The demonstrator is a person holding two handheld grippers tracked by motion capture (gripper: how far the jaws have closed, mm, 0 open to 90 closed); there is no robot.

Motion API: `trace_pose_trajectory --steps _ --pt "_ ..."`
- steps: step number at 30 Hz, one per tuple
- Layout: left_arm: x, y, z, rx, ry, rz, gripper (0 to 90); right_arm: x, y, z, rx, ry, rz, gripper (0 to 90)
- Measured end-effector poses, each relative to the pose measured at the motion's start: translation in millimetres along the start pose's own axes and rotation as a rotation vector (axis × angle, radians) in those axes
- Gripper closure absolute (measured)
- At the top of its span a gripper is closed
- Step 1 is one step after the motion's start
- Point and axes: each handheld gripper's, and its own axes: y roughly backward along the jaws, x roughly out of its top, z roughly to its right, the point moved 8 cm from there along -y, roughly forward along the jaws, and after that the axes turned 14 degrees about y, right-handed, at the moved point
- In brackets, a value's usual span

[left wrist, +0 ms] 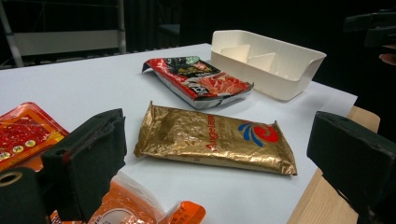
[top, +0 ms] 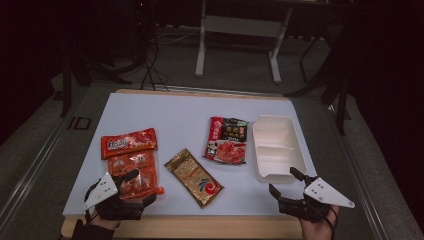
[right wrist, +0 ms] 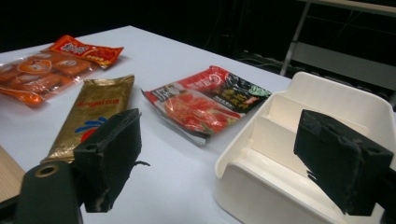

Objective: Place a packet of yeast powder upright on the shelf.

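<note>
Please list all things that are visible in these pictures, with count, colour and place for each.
Orange plastic snack packet: 1, orange and red, table's left side, under the left gripper's jaws.
Gold foil packet: 1, gold, near the front centre.
Red and black food pouch: 1, right of centre.
White divided plastic tray: 1, white, right side, empty.
White table: 1, wooden edge.
Left gripper: 1, black, open, front left.
Right gripper: 1, black, open, at the tray's near end.

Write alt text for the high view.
Three snack packets and a white tray lie on a pale table: an orange packet at left, a gold packet in the middle, a red packet beside the tray. At the near edge, the left gripper and right gripper are both open and empty.
</note>
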Motion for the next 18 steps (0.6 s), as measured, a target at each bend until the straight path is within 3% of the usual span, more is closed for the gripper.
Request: trace_pose_trajectory --steps 8,18 --pt "-0.3 -0.1 -0.4 0.006 -0.002 -0.003 5.3 4.7 4.9 1.0 -0.006 -0.034 0.007 14.8" --pt "-0.8 -0.4 0.5 0.003 -0.007 -0.006 5.2 14.9 8.3 -6.6 0.017 -0.017 0.014 14.8"
